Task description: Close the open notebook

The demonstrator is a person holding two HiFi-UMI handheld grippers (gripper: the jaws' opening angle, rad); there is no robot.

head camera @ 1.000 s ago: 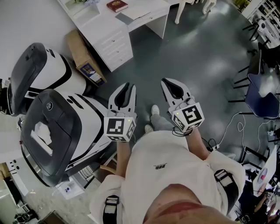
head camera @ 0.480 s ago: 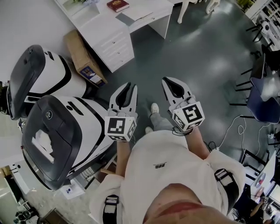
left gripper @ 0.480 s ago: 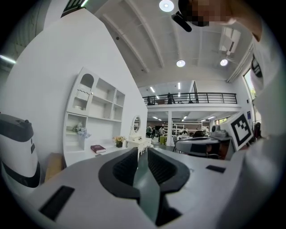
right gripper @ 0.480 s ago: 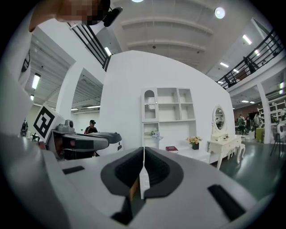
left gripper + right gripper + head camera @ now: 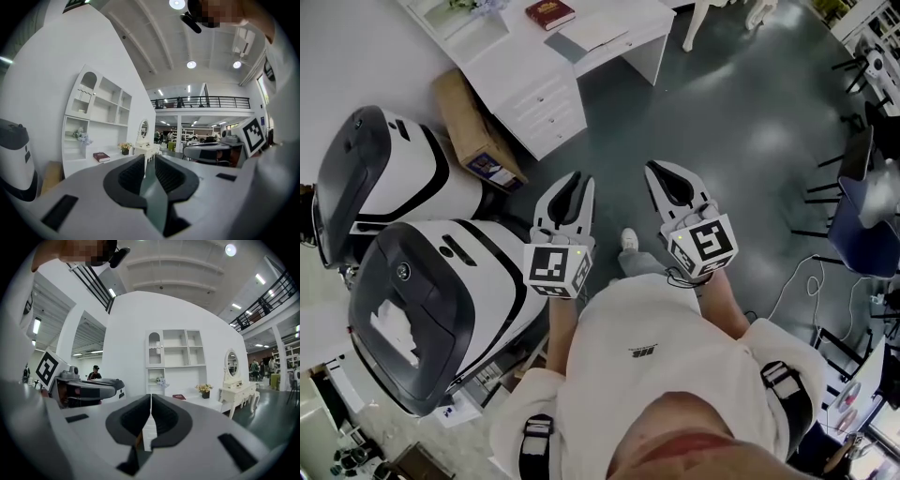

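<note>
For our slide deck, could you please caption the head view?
The left gripper and right gripper hover empty above the grey floor, short of the white desk bearing a dark red book.

Left tongs [image 5: 574, 177], right tongs [image 5: 655, 168], seemingly empty, above floor [image 5: 727, 122]

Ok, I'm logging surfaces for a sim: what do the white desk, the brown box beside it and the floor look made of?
White desk: likely painted wood or laminate, matte, panelled drawers. Brown box: cardboard, dull tan, flat faces. Floor: perhaps coated concrete, dark grey, glossy with soft light reflections.
</note>
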